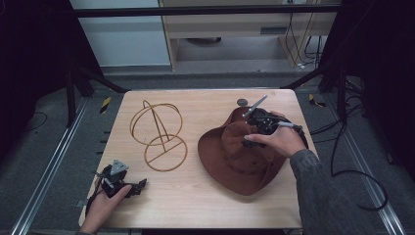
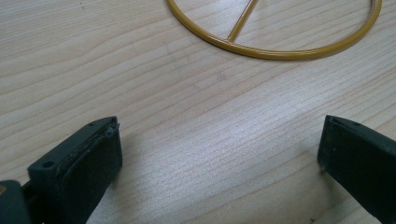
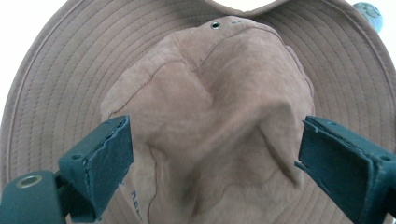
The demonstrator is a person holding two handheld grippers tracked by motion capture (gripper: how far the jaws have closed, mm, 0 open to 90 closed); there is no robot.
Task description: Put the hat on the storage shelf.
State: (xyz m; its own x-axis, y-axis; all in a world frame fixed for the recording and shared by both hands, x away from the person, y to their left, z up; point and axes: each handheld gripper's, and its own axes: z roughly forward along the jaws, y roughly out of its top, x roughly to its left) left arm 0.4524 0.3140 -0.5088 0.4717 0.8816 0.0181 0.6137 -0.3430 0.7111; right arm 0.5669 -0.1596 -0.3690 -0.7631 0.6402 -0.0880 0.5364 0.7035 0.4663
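My left claw rests near the front left corner of the light wooden tabletop, released, with its 2 black jaws spread wide over bare wood and nothing between them. In the left gripper view the same claw points toward the round base ring of the thin golden wire hat stand, which lies a little ahead of the jaws and apart from them.

That stand is upright on the left half of the tabletop, its hoop rising above the base ring, and nothing hangs on it.

Further right, the brown wide-brimmed suede hat sits crown up on the right half of the tabletop, well apart from the stand. My right claw hovers over the far side of its crown. In the right gripper view this claw is released too: the jaws stand wide on either side of the soft creased crown, and the pads do not press it.

I judge the job to be setting the hat on the stand, and it is barely begun: the approach is made, but the grasp, the lift, the carry and the placing are all left.
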